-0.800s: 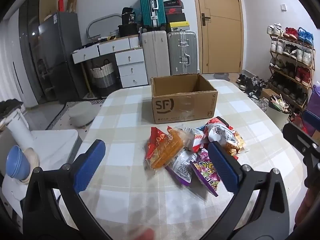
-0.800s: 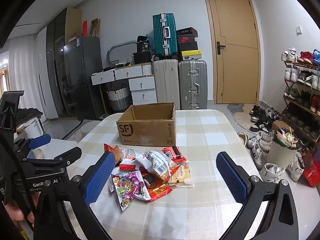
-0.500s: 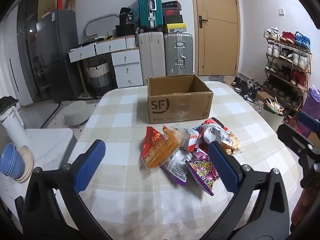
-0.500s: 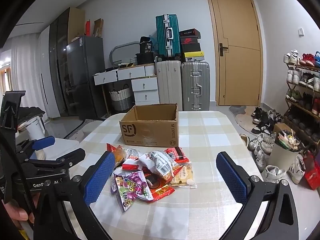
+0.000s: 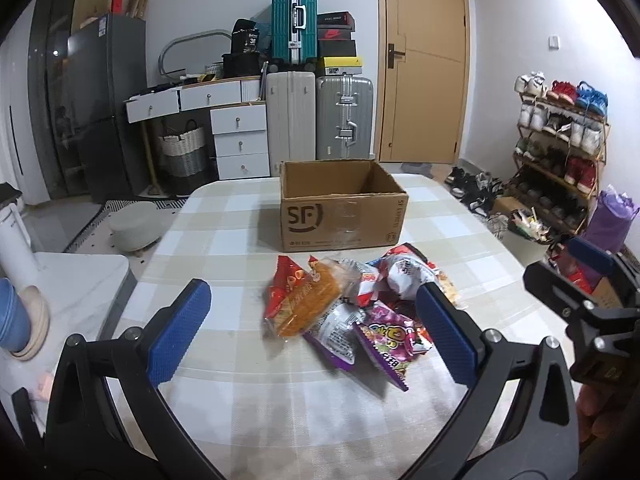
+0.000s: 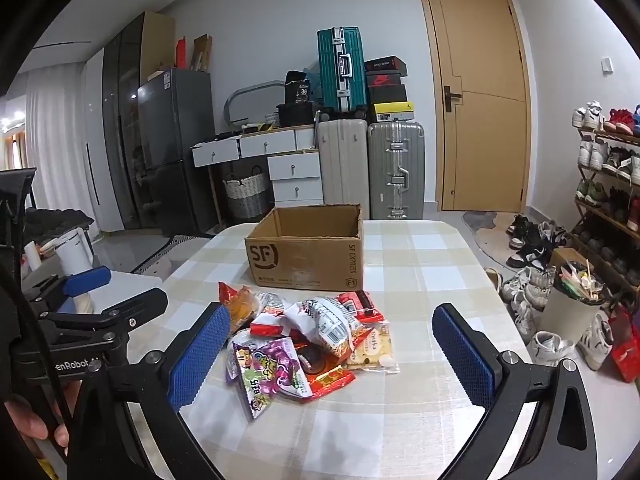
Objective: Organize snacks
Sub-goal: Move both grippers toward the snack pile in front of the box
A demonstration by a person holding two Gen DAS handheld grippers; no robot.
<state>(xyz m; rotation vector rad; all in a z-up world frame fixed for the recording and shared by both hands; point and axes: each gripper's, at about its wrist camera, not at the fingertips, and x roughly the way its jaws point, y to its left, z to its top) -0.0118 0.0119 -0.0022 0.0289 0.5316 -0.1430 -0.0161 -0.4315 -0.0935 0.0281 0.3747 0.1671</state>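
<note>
A pile of snack packets (image 5: 352, 308) lies on the checked table (image 5: 224, 240), in front of an open, empty SF cardboard box (image 5: 342, 210). The pile holds an orange packet (image 5: 308, 304), a purple candy packet (image 5: 386, 340) and a white packet (image 5: 404, 276). My left gripper (image 5: 312, 340) is open and empty, held above the table just short of the pile. My right gripper (image 6: 332, 352) is open and empty, above the near side of the pile (image 6: 304, 336); the box (image 6: 308, 252) stands behind. Each gripper shows at the edge of the other's view.
Suitcases (image 5: 320, 116), white drawers (image 5: 240, 140) and a door (image 5: 424, 60) stand beyond the table. A shoe rack (image 5: 560, 152) is on the right. A bin (image 6: 572, 304) and loose shoes (image 6: 524, 280) lie by the table's right edge. A white side surface (image 5: 60, 280) is left.
Both grippers have drifted slightly, so the pile and box shift a little left in the left view and right in the right view. Jaws stay open; no snack has moved.
</note>
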